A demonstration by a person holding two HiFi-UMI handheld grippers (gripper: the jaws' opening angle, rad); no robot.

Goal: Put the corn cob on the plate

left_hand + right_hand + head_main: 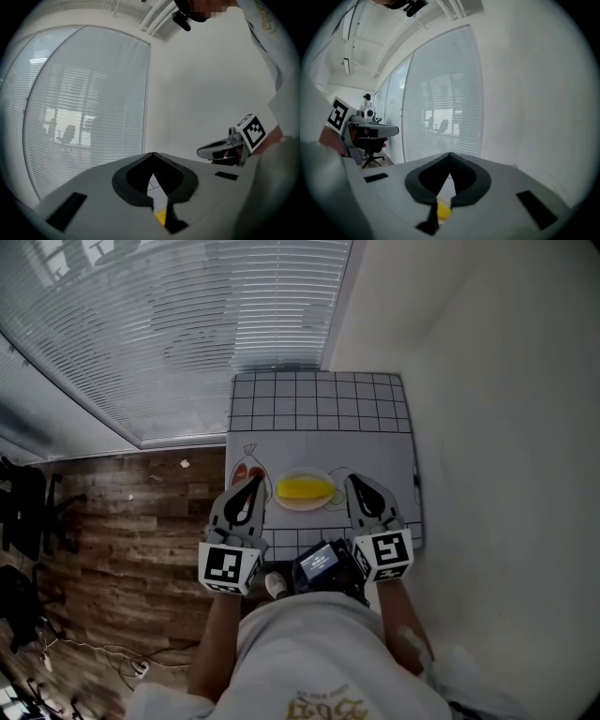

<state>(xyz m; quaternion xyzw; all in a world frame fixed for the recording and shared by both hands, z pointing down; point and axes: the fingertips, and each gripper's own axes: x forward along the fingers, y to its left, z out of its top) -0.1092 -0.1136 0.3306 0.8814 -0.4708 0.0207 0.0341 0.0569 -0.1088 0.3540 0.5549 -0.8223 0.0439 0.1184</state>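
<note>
The yellow corn cob (305,488) lies lengthwise on a pale plate (307,506) near the front of the gridded mat. My left gripper (252,480) is just left of the plate and my right gripper (353,480) just right of it, both apart from the cob. On each gripper the jaws meet at the tips with nothing between them. In the left gripper view, the left gripper (153,156) shows a sliver of corn (161,216) below its pads. The right gripper (450,155) likewise shows a bit of corn (443,211) underneath.
The white mat with black grid lines (319,413) covers a small table set against a wall (497,427) on the right. Window blinds (187,324) lie beyond, and wood floor (141,512) to the left. Something red (240,472) peeks out beside the left gripper.
</note>
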